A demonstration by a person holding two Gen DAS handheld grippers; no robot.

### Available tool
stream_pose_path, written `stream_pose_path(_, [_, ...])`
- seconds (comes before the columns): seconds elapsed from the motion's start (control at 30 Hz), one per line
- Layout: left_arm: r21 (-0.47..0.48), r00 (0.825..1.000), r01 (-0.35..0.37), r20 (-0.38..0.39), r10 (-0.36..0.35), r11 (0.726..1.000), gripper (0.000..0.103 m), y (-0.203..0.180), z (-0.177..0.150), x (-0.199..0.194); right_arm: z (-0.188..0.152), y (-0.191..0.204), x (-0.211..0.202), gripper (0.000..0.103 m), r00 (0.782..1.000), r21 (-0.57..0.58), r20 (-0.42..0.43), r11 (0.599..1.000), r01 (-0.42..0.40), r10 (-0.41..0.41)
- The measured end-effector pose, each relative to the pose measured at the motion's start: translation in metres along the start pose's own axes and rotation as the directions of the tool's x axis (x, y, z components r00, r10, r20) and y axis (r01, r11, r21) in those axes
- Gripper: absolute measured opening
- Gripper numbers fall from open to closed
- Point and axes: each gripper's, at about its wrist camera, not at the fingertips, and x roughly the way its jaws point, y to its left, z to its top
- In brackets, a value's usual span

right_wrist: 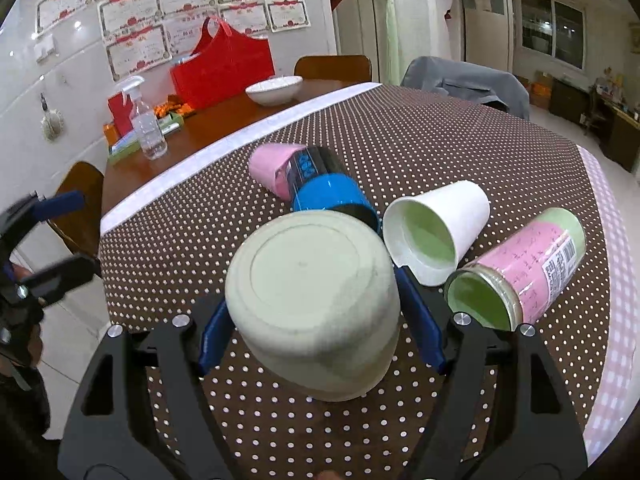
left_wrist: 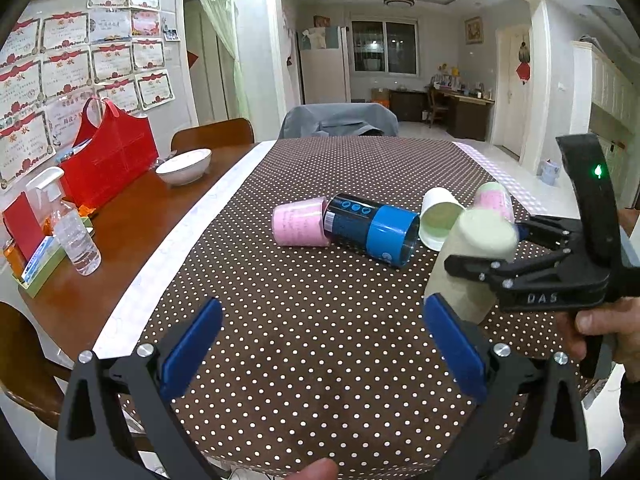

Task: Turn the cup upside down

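Observation:
A pale green cup (right_wrist: 316,304) is held base-up between the blue pads of my right gripper (right_wrist: 320,312), which is shut on it; its mouth faces down toward the dotted tablecloth (right_wrist: 400,136). In the left wrist view the same cup (left_wrist: 468,264) stands tilted at the right, clamped by the right gripper (left_wrist: 480,264). My left gripper (left_wrist: 324,344) is open and empty over the near part of the cloth (left_wrist: 304,312).
A pink cup (left_wrist: 298,222), a blue and black can (left_wrist: 368,230), a white cup (left_wrist: 438,218) and a pink-labelled jar (right_wrist: 524,268) lie on their sides mid-table. A white bowl (left_wrist: 184,166), red bag (left_wrist: 108,156) and spray bottle (left_wrist: 72,228) sit at the left.

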Motion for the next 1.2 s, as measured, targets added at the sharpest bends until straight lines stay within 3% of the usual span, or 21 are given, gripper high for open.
stream_pose_path(0.03, [0.002, 1.000, 0.000, 0.002, 0.000, 1.000, 0.099, 0.000, 0.001, -0.001, 0.000, -0.001, -0.002, 0.096, 1.000, 0.010, 0.014, 1.000, 0.005, -0.005])
stream_pose_path(0.07, [0.004, 1.000, -0.001, 0.004, 0.001, 1.000, 0.099, -0.001, 0.001, -0.002, 0.000, -0.002, -0.005, 0.097, 1.000, 0.022, 0.027, 1.000, 0.009, -0.009])
stream_pose_path(0.8, [0.018, 0.995, -0.019, 0.099, 0.017, 1.000, 0.099, -0.026, 0.025, -0.045, 0.013, 0.003, -0.090, 0.097, 0.974, 0.115, 0.203, 0.991, 0.075, -0.097])
stream_pose_path(1.2, [-0.016, 0.984, -0.037, 0.174, 0.039, 0.999, 0.099, -0.035, 0.037, -0.077, 0.006, 0.016, -0.155, 0.097, 0.926, 0.191, 0.309, 0.968, 0.163, -0.217])
